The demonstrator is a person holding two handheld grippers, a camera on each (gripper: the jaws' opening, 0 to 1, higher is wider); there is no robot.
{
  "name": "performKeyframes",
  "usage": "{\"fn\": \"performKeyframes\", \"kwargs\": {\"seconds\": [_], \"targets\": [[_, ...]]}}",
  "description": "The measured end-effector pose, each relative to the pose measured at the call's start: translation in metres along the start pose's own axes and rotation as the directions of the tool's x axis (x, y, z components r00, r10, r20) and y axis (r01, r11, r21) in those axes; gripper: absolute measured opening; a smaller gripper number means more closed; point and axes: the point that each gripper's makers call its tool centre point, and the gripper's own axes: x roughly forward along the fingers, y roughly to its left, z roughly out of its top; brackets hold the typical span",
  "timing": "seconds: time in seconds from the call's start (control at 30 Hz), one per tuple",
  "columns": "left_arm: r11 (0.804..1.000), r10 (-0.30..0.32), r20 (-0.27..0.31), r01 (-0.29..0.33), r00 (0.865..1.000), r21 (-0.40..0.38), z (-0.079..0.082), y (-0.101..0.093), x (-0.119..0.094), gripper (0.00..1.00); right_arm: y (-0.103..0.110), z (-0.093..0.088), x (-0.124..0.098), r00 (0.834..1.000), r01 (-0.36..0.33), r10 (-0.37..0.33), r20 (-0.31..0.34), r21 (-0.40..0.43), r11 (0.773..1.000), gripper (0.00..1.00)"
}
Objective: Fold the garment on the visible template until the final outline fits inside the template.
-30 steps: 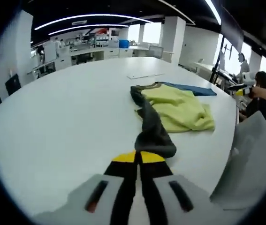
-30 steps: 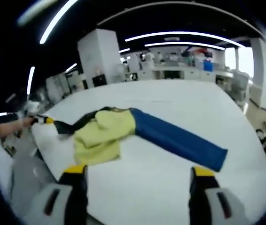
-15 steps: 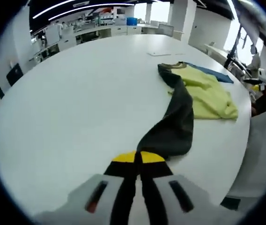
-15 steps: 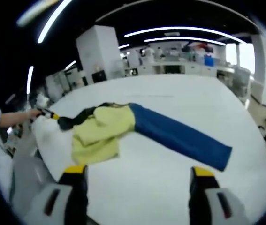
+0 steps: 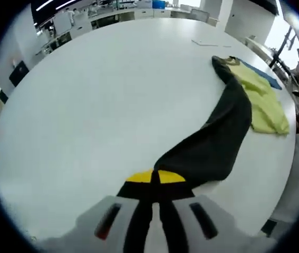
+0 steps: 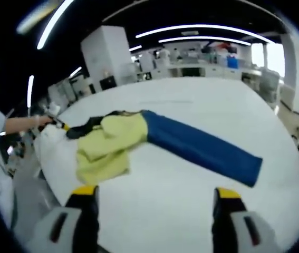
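Left tool [image 5: 155, 179] is clamped on the cuff end of the dark sleeve [image 5: 220, 137]. The sleeve runs straight ahead of its jaws and off to the right, long axis pointing at the bunched yellow body [image 5: 262, 100] of the garment at the far end. Right tool [image 6: 154, 197] is spread wide and holding nothing, hovering above the white worktop [image 6: 191, 221]. The blue sleeve [image 6: 202, 147] lies flat just ahead of it, running crosswise from the yellow body [image 6: 109, 145] on its left out to its right. Right tool is the nearer one to the blue sleeve, well placed to take it next, I'd guess. Garment is three-colour, sleeves stretched out, body crumpled, not folded yet. No template outline I can make out.
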Motion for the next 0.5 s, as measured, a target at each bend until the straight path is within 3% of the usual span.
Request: {"fn": "performKeyframes", "kwargs": {"seconds": [0.23, 0.37, 0.4, 0.5], "targets": [[0.998, 0.06, -0.073, -0.058, 0.996, 0.031, 0.004, 0.028, 0.007, 0.0, -0.003, 0.003, 0.0, 1.0, 0.011, -0.011, -0.001, 0.007, 1.0, 0.89], [0.997, 0.073, -0.083, -0.07, 0.994, 0.039, 0.014, 0.049, 0.016, 0.0, -0.005, 0.001, 0.001, 1.0, 0.016, -0.016, -0.007, 0.014, 1.0, 0.89], [0.996, 0.081, -0.086, -0.078, 0.993, 0.038, 0.007, 0.043, 0.011, 0.0, -0.005, -0.001, 0.002, 1.0, 0.015, -0.015, -0.012, 0.017, 1.0, 0.89], [0.993, 0.1, -0.122, -0.093, 0.987, 0.067, 0.011, 0.053, 0.014, 0.0, -0.003, -0.005, 0.004, 1.0, 0.016, -0.016, -0.027, 0.011, 1.0, 0.89]]}}
